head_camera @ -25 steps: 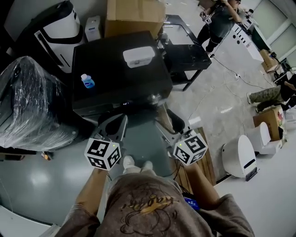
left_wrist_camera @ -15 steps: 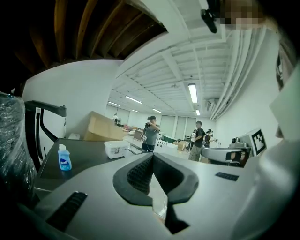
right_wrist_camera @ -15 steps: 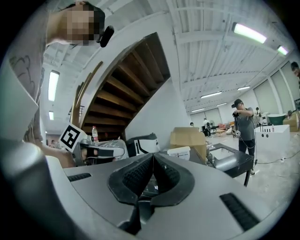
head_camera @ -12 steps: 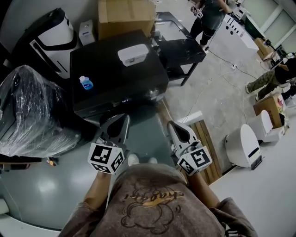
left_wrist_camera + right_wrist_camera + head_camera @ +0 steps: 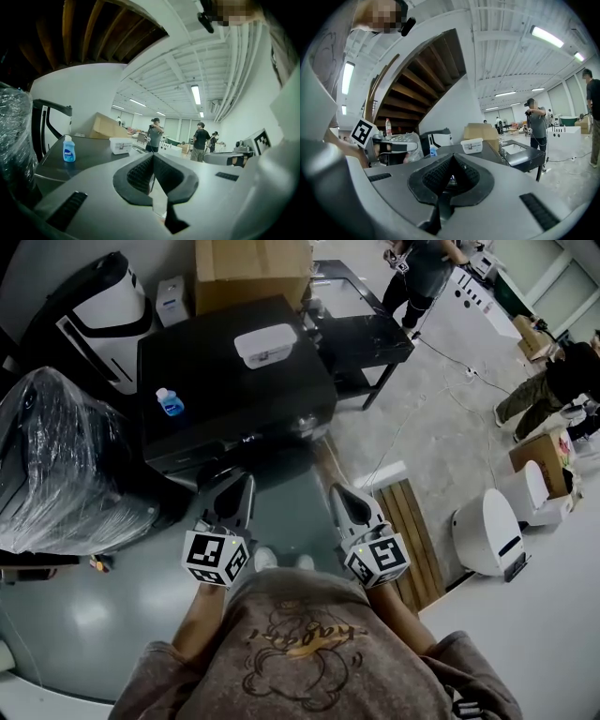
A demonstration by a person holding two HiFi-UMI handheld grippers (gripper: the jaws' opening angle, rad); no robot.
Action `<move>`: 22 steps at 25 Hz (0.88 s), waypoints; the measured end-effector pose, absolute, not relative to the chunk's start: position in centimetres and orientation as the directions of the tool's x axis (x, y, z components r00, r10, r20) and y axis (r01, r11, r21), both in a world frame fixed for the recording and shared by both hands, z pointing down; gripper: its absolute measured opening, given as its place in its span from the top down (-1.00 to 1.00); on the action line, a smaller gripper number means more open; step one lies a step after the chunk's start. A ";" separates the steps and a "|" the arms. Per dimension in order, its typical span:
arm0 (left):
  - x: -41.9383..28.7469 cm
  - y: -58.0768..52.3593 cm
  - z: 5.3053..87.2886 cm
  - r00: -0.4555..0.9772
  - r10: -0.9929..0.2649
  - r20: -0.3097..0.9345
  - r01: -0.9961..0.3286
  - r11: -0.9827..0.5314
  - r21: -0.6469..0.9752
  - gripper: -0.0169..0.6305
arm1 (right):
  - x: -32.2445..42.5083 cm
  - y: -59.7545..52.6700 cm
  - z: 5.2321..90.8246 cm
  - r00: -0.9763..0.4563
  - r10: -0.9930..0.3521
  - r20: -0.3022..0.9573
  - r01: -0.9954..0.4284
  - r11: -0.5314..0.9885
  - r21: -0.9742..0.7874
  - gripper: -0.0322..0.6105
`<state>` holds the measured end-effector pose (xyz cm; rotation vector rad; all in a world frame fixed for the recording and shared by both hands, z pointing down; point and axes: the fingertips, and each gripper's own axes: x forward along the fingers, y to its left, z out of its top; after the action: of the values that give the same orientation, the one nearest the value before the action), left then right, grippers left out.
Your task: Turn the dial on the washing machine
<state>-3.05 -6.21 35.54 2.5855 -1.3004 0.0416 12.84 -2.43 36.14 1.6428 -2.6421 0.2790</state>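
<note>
The black washing machine [image 5: 234, 390] stands in front of me in the head view, with a small shiny dial [image 5: 304, 426] at its front right corner. On its lid are a blue bottle [image 5: 170, 402] and a white box [image 5: 263, 345]. My left gripper [image 5: 232, 495] and right gripper [image 5: 343, 502] hang side by side short of the machine's front, well apart from the dial. Both are shut with nothing between the jaws. In the left gripper view the pads meet at the left gripper's [image 5: 153, 158] tip. The right gripper [image 5: 452, 160] view shows the same.
A plastic-wrapped bulk [image 5: 66, 465] sits to the left and a white-and-black appliance [image 5: 89, 296] behind it. A cardboard box [image 5: 248, 268] and a black table [image 5: 361, 334] stand past the machine. A wooden pallet [image 5: 408, 521] and a white round device [image 5: 483, 535] lie at right. People [image 5: 417, 268] stand farther off.
The right gripper's jaws have closed. Both grippers have drawn slightly nearer to each other, in front of my body.
</note>
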 end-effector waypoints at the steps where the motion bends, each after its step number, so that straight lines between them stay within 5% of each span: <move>1: -3.2 -6.2 35.9 0.599 -0.788 0.139 -0.796 -0.568 0.209 0.96 | 12.8 -2.5 36.4 -0.444 -0.889 0.111 -0.893 0.429 -0.137 0.90; 22: -3.5 -5.1 37.0 0.598 -0.785 0.162 -0.797 -0.564 0.216 0.96 | 12.4 -2.4 36.7 -0.427 -0.897 0.113 -0.902 0.412 -0.130 0.90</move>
<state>-3.49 -5.09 37.03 2.5624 -1.2974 0.0686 12.39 -2.44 36.68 1.6680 -2.6185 0.2656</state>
